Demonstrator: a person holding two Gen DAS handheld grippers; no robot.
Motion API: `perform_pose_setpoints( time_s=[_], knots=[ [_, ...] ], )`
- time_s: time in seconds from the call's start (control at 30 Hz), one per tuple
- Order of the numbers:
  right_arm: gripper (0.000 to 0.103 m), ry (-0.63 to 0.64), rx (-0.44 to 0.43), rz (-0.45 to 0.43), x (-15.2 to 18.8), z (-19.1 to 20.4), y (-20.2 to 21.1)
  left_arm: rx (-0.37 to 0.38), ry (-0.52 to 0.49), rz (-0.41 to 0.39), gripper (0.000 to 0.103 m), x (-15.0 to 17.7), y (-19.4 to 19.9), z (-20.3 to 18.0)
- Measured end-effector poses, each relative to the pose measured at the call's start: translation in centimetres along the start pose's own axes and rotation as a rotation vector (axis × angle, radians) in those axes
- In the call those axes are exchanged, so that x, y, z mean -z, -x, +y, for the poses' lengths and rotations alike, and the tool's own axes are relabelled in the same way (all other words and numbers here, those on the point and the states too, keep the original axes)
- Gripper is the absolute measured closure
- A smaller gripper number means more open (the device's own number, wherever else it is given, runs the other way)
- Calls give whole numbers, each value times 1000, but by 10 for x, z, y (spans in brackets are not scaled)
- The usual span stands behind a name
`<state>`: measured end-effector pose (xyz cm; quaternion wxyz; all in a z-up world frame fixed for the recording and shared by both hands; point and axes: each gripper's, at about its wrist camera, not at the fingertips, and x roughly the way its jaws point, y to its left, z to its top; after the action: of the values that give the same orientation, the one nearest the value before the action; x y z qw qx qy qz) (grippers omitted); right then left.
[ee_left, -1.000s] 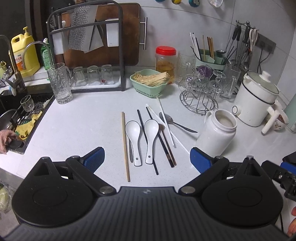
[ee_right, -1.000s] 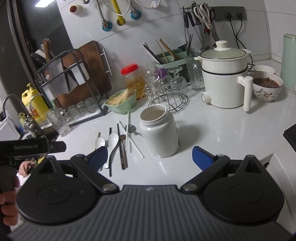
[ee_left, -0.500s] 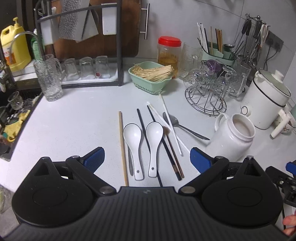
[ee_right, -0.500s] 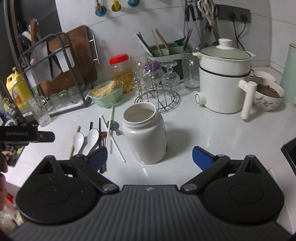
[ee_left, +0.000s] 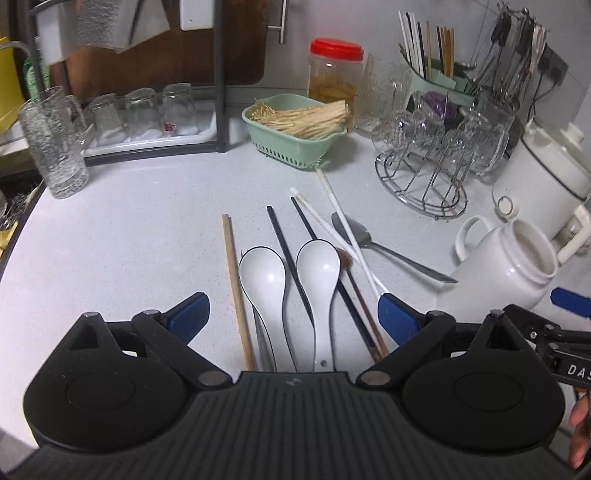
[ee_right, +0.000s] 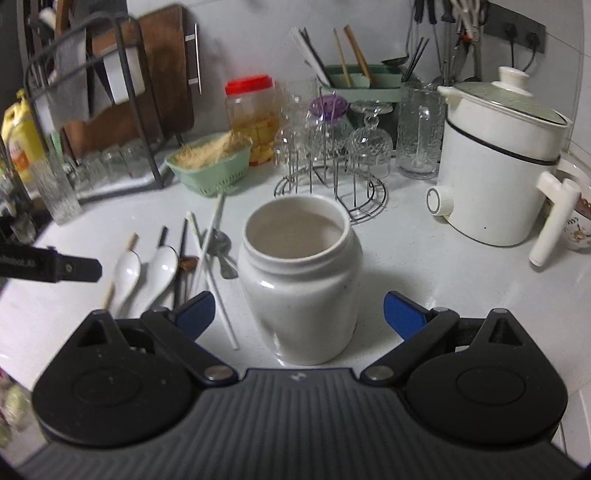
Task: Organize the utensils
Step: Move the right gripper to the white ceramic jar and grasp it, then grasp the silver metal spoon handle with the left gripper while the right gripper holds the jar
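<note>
Spoons (ee_left: 291, 280) parallel, bowls pointing away, handles toward camera.

You are facing a white speckled countertop (ee_left: 129, 236) that runs back to a wall of large pale tiles (ee_right: 240, 33). A dark power strip (ee_right: 521, 33) is fixed high on that wall at the right, with black cords hanging from it. Light falls evenly and rather dim, leaving soft glints on the counter.
</note>
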<state>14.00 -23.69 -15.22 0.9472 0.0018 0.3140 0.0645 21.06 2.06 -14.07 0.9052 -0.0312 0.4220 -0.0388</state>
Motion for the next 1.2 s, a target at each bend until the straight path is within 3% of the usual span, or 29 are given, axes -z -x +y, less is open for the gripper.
perform_pose_setpoints(
  time_s=[0.2, 0.4, 0.5, 0.6, 0.7, 0.97, 1.2],
  knots=[
    [3, 54, 56, 32, -10, 3, -23, -3, -30, 20, 7, -6, -26, 5],
    [4, 106, 39, 46, -13, 8, -39, -17, -45, 32, 13, -7, -47, 13],
    [11, 131, 28, 18, -18, 10, -41, -26, -52, 34, 18, -8, -55, 15],
    [12, 135, 21, 17, -22, 10, -44, 14, -54, 35, 18, -14, -57, 13],
    [12, 125, 19, 23, -25, 8, -47, 88, -10, 52, 18, -19, -59, 9],
    [12, 114, 28, 24, -22, 7, -44, 437, 293, 199, 25, -28, -81, -1],
    [12, 109, 32, 21, -18, 5, -39, 602, 542, 360, 36, -30, -117, -7]
  ],
)
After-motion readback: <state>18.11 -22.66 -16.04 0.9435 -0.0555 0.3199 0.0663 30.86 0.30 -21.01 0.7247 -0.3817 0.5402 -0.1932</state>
